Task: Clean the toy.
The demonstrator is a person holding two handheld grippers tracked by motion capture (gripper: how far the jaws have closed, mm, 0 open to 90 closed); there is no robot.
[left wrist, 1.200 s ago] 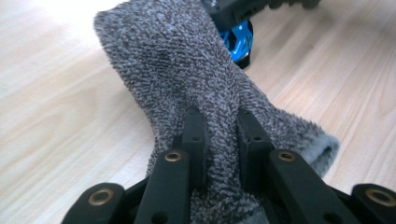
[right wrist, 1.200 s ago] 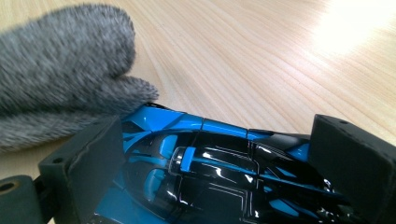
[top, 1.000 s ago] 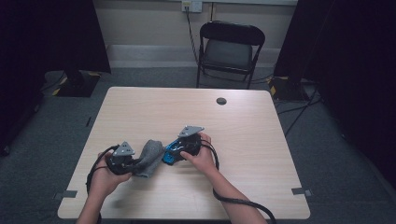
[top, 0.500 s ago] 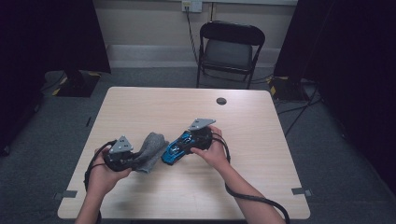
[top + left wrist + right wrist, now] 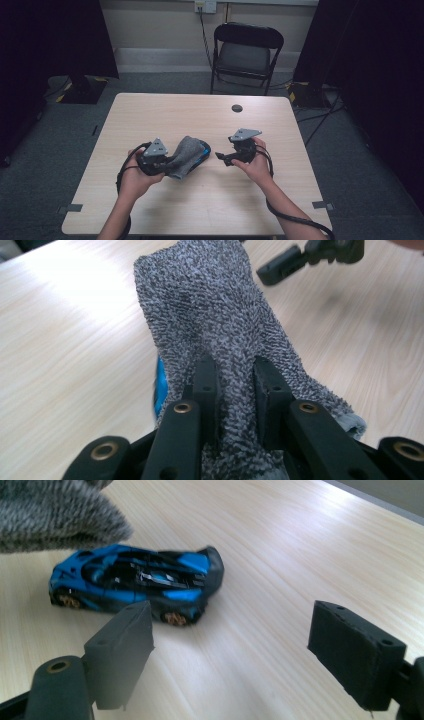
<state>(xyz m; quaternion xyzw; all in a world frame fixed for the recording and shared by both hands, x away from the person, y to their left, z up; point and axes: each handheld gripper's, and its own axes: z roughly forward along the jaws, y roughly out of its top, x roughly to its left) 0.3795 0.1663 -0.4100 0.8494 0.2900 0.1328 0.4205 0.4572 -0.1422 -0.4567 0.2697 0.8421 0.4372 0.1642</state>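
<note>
High view shows your left gripper (image 5: 167,162) clamped on a grey sock (image 5: 184,156), which hangs from the jaws and drapes over the near end of a blue toy car (image 5: 202,152) on the wooden counter (image 5: 165,112). Your left gripper view makes the grip plain: both black jaws pinch a fold of the grey knit between them, the rest of the sock (image 5: 210,320) stretches away ahead, and a sliver of the blue car (image 5: 160,385) peeks out under its left edge.

Your right gripper (image 5: 222,157) sits just right of the car, apart from it, with its jaws spread wide and nothing between them. Your right gripper view shows the same: the two pads stand well apart over bare wood, the car (image 5: 140,582) rests on its wheels on the counter just beyond them, and the sock's edge (image 5: 55,515) overhangs the car's far left end. Those right jaws have just been closing slightly, with nothing caught in them.

A small dark round disc (image 5: 237,108) lies near the counter's far edge, and a black folding chair (image 5: 247,50) stands behind it.
</note>
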